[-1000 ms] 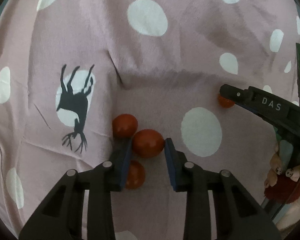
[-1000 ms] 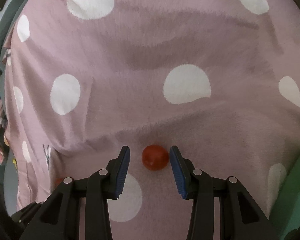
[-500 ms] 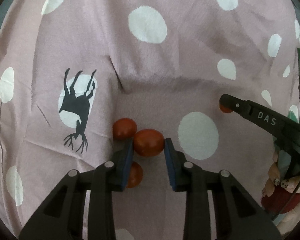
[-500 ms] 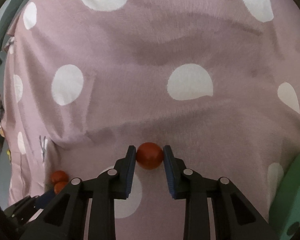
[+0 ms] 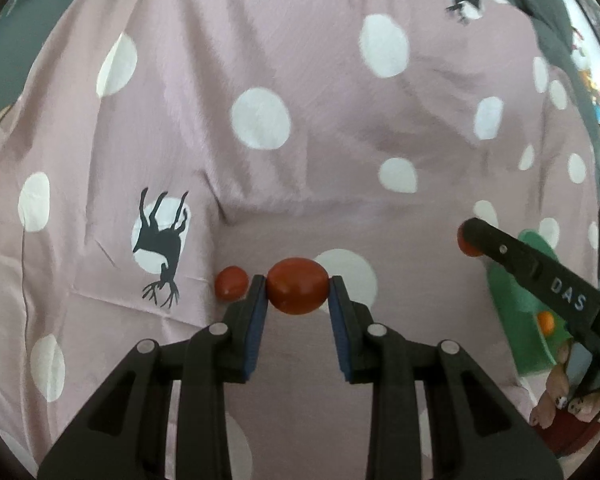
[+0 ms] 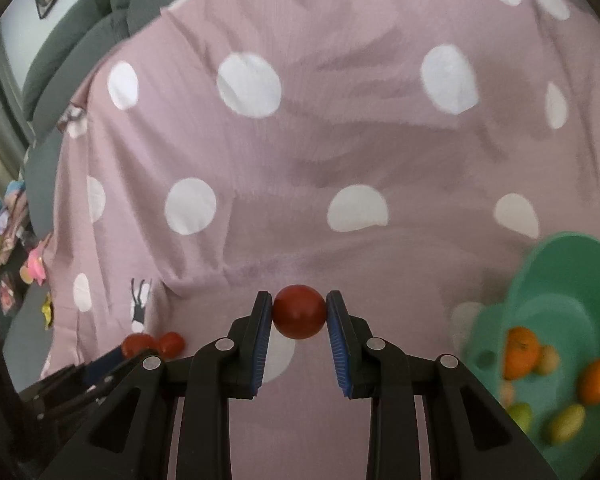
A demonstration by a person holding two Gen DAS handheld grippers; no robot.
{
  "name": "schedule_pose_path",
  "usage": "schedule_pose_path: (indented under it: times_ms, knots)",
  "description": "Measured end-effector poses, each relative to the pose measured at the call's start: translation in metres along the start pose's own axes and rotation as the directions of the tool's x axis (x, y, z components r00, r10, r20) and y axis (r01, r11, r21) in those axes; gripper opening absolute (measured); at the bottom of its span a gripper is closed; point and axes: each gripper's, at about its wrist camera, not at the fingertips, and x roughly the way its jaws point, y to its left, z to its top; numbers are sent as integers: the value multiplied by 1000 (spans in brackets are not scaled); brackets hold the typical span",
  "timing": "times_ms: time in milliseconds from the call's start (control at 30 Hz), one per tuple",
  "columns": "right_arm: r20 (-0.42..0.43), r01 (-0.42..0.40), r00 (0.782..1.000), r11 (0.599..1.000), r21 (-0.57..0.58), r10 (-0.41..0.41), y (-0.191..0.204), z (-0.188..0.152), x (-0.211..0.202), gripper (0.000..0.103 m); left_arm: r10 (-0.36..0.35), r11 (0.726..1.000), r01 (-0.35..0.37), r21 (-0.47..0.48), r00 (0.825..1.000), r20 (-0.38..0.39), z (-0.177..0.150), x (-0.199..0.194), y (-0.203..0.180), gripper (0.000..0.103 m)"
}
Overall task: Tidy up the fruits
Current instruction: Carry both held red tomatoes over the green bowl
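Between the blue pads of my left claw (image 5: 298, 294) sits a red fruit (image 5: 297, 286), lifted off the bed now, and my right claw (image 6: 299, 314) squeezes another red fruit (image 6: 299, 311), so both can go to the green plate (image 6: 556, 280) on its right.

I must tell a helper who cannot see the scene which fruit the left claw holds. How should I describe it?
Start from the pink cloth with white dots and find its black deer print. Just right of the deer, the left claw pinches a red oval fruit. Its smaller red neighbour lies free on the cloth, outside the claw.
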Motion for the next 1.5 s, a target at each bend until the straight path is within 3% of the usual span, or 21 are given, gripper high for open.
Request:
schedule_pose_path:
  times_ms: [300, 500, 933, 1500]
  knots:
    - [84, 33, 996, 999, 29, -35, -17, -27, -47, 30, -55, 996, 51, 74, 997, 56, -7, -26, -34, 30]
    - [132, 88, 987, 995, 51, -94, -36, -28, -70, 30, -82, 991, 72, 116, 994, 77, -9, -31, -56, 30]
    - [222, 152, 957, 973, 171, -188, -96, -28, -118, 30, -185, 956, 169, 239, 982, 48, -12, -24, -144, 30]
    - [164, 229, 940, 909, 348, -300, -171, -46, -130, 30, -268, 890, 276, 362, 961, -73, -31, 10, -242, 30]
